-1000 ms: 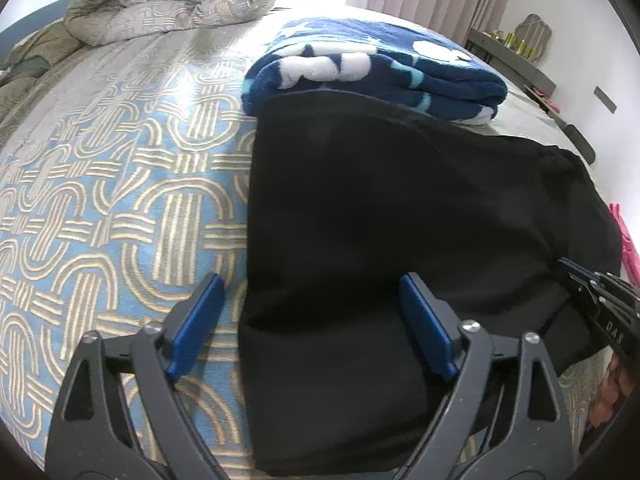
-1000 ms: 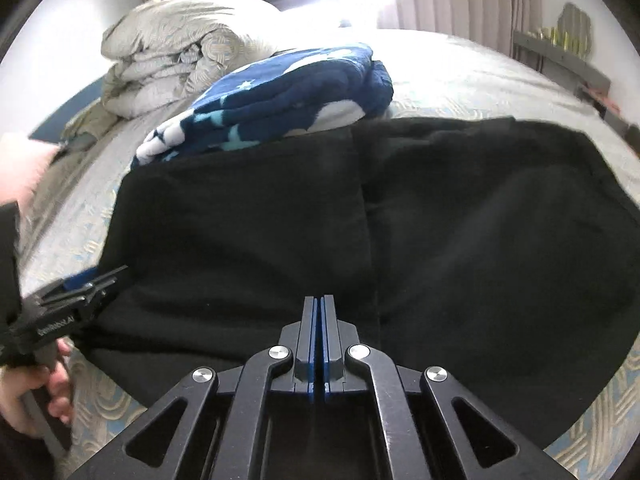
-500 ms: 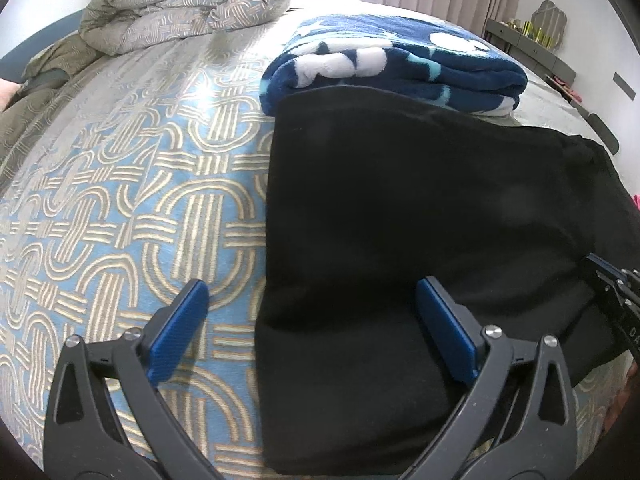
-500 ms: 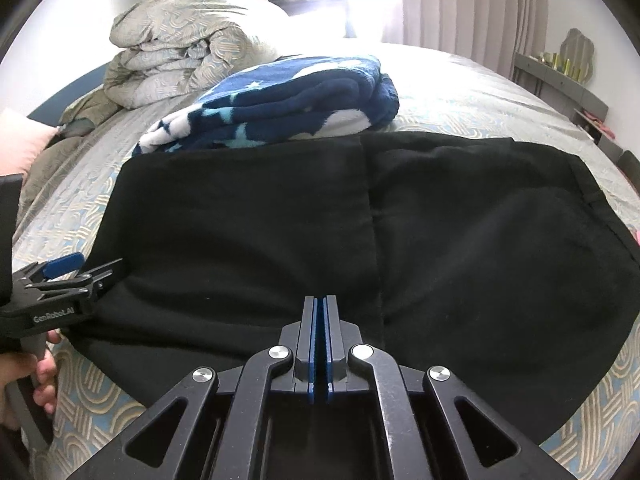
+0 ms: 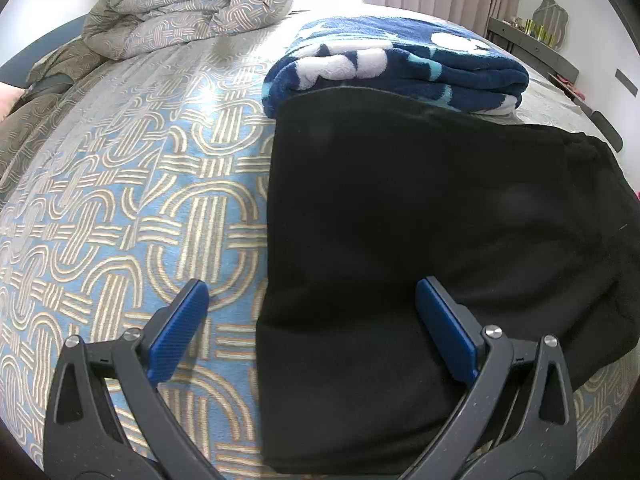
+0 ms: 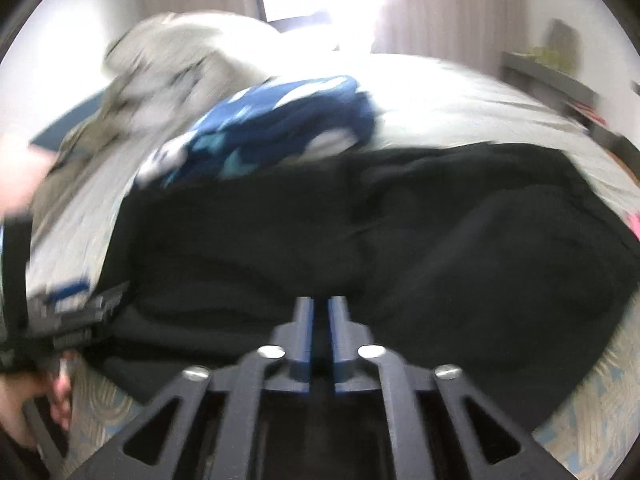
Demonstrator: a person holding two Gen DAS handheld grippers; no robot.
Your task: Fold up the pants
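Left gripper (image 5: pixel 312 320): jaws spread wide, empty, straddling the near left edge of the black pants (image 5: pixel 420 220).
Right gripper (image 6: pixel 319 328): jaws a narrow slit apart, apparently holding nothing; view blurred.
Pants: folded flat on the patterned bedspread (image 5: pixel 120 200), far edge touching a blue blanket (image 5: pixel 400 60).
Step, judged: between folds. Next: pinch an edge.

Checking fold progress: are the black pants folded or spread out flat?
Partly folded: the black pants lie on the bedspread as a broad block with a straight left edge; the right wrist view shows a layer edge down the middle.
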